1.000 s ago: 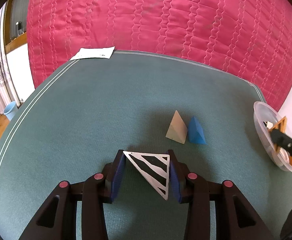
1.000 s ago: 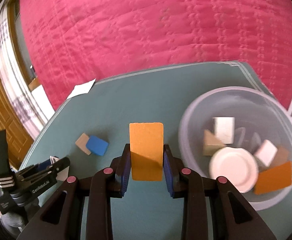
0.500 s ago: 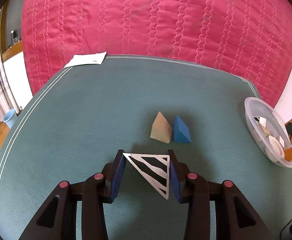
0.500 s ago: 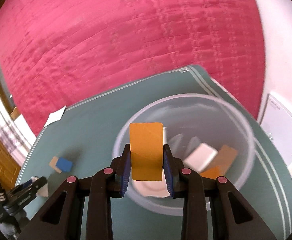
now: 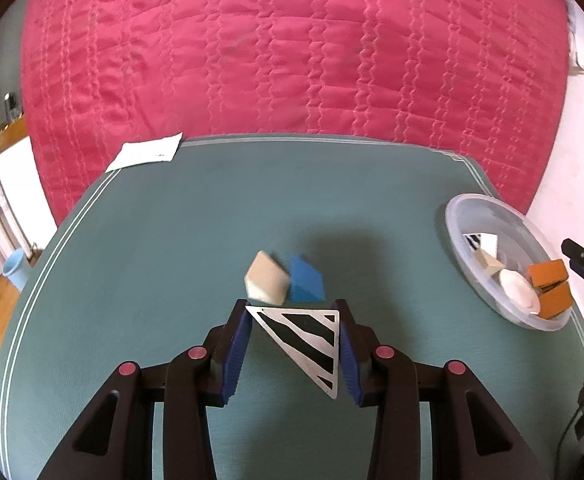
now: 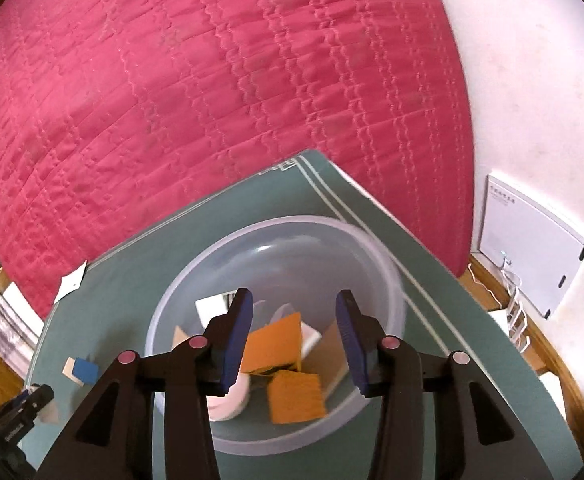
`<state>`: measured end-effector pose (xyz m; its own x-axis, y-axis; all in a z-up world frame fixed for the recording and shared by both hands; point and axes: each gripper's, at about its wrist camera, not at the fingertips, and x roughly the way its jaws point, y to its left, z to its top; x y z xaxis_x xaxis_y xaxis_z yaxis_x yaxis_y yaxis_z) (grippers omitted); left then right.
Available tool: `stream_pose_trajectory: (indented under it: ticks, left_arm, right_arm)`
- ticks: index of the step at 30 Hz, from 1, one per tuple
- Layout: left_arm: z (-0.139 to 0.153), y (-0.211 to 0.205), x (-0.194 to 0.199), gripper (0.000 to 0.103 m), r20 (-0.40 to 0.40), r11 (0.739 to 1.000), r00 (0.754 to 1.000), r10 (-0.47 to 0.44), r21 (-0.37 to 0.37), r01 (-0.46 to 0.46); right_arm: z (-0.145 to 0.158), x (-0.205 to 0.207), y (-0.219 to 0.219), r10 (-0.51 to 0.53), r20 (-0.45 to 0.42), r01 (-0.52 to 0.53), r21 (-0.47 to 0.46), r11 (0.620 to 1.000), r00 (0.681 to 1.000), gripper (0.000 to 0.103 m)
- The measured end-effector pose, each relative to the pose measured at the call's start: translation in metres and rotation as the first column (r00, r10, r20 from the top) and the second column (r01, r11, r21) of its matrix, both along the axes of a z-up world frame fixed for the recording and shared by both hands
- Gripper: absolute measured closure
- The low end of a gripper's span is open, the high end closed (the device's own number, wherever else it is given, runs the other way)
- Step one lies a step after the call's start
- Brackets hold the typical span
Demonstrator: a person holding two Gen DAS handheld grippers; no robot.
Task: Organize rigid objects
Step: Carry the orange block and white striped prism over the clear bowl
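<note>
Left wrist view: left gripper [image 5: 293,330] clamps striped triangle [image 5: 305,342]
Right gripper [image 6: 293,322]: spread wide over bowl [image 6: 292,232]
Bowl contents: orange blocks [image 6: 274,346]

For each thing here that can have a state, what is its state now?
left gripper: shut on the striped triangle
right gripper: open, holds nothing, above the bowl
orange blocks: two, lying in the bowl
beige block and blue block: on the mat, side by side
</note>
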<state>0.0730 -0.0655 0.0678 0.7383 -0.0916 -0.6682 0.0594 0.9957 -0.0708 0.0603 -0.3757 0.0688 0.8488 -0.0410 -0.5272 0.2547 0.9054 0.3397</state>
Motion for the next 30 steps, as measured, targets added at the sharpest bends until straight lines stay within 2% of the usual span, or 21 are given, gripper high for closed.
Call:
stream_pose_trajectory:
  ticks: [11,16,22,30]
  left_arm:
    - [0.019,-0.048,0.004,0.06,0.016,0.993,0.993,-0.118,0.023,0.117]
    - [0.029,-0.077,0.008,0.06,0.034,0.978,0.977,-0.208,0.007,0.208]
    - [0.035,-0.115,0.016,0.06,0.054,0.954,0.953,-0.299,0.039,0.298]
    - [0.035,-0.151,0.033,0.06,0.037,0.931,0.931,-0.363,0.05,0.361]
  right_arm:
    - [-0.006,-0.014,-0.011,-0.088,0.03,0.088,-0.013,0.996,0.996,0.058]
    - [-0.004,-0.02,-0.008,-0.116,0.055,0.118,-0.037,0.992,0.992,0.058]
    - [-0.005,-0.023,-0.002,-0.131,0.065,0.135,-0.064,0.989,0.989,0.055]
    - [-0.004,-0.026,-0.004,-0.138,0.081,0.144,-0.064,0.988,0.987,0.054]
